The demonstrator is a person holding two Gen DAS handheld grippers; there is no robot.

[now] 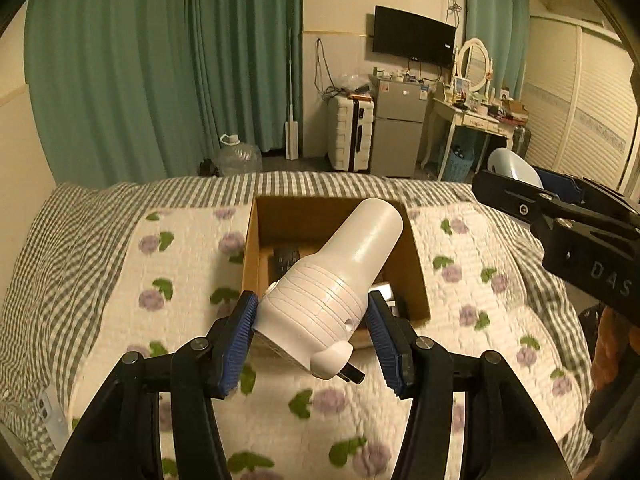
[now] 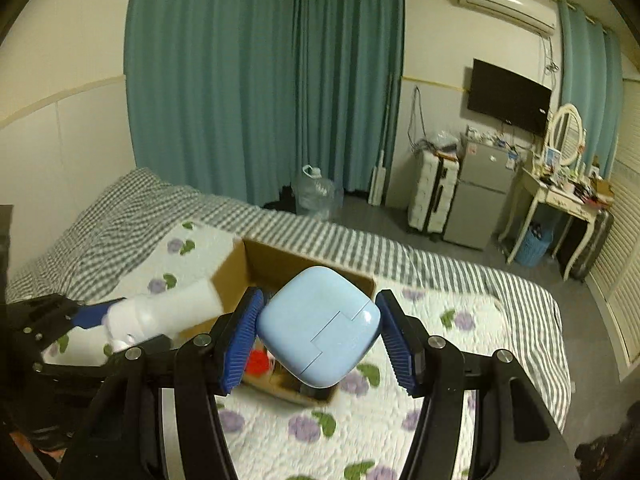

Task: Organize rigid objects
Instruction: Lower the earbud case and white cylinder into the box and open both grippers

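Observation:
My left gripper is shut on a white cylindrical device with a ribbed base, tilted up and to the right over the near edge of an open cardboard box on the bed. My right gripper is shut on a light-blue rounded square case, held over the same box. The white device also shows at the left of the right wrist view. The right gripper's black body shows at the right of the left wrist view. A dark remote and something red lie in the box.
The box sits on a floral quilt over a grey checked sheet. Beyond the bed stand a water jug, a white suitcase, a small fridge and a cluttered dressing table.

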